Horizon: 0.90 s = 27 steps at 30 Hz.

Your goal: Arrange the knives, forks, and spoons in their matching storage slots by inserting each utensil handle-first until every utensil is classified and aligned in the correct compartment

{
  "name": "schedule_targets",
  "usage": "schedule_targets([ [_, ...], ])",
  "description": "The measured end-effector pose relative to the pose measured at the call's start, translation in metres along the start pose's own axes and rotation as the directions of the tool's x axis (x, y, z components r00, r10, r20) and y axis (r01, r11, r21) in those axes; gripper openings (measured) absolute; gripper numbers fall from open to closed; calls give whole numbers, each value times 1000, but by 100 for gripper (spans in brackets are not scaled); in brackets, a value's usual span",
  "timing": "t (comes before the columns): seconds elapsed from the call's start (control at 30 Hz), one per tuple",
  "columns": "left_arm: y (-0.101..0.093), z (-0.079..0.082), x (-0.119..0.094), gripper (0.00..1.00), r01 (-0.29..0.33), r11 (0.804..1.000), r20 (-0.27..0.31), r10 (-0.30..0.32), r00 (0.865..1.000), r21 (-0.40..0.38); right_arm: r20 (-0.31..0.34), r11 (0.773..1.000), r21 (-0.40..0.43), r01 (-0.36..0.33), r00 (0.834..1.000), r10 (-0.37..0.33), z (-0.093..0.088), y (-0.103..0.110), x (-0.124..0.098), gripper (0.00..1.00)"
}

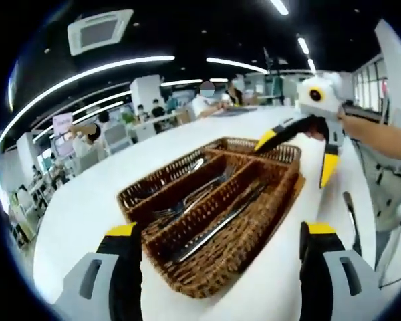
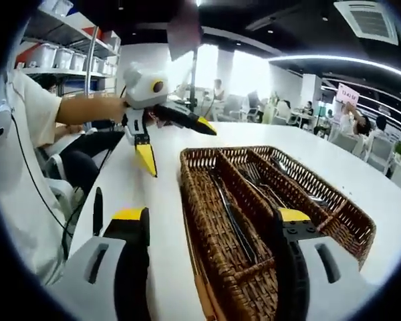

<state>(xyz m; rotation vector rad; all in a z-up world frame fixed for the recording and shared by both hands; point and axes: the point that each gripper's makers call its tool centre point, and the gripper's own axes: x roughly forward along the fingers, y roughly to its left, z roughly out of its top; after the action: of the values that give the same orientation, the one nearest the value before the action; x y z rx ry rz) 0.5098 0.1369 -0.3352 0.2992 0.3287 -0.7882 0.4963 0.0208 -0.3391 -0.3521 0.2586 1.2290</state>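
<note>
- The basket point(image 2: 267, 267) is partly hidden behind the right gripper point(image 2: 210, 231).
- Cutlery point(image 1: 207, 200) types are blurred.
- A knife point(image 2: 97, 210) is cut short behind a finger.

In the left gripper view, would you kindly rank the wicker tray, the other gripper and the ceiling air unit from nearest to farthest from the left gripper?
1. Wicker tray, between the left gripper jaws.
2. Other gripper, beyond the tray's far end, right.
3. Ceiling air unit, overhead, upper left.

Bright ceiling strips are lighting both views.
Glare is bleaching the white bench point(image 1: 87, 207); fisheye bending is warping soft, blurry edges.
</note>
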Motion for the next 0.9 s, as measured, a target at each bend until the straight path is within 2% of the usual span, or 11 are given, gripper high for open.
schedule_targets([
  [0.23, -4, -2, 1, 100, -8, 1000, 18, 9, 1000, -18, -12, 1000, 12, 6, 1000, -6, -4, 7, -5, 78],
  [0.37, -9, -7, 1, 99, -3, 999, 9, 3, 1000, -34, -11, 1000, 15, 11, 1000, -11, -5, 9, -8, 78],
  [0.73, -27, -13, -6, 100, 0, 998, 32, 2, 999, -65, 23, 998, 44, 48, 999, -49, -10, 8, -18, 81],
  [0.9, -36, -17, -7, 100, 1, 997, 39, 2, 999, -75, 31, 998, 44, 47, 998, -48, -13, 18, -20, 81],
])
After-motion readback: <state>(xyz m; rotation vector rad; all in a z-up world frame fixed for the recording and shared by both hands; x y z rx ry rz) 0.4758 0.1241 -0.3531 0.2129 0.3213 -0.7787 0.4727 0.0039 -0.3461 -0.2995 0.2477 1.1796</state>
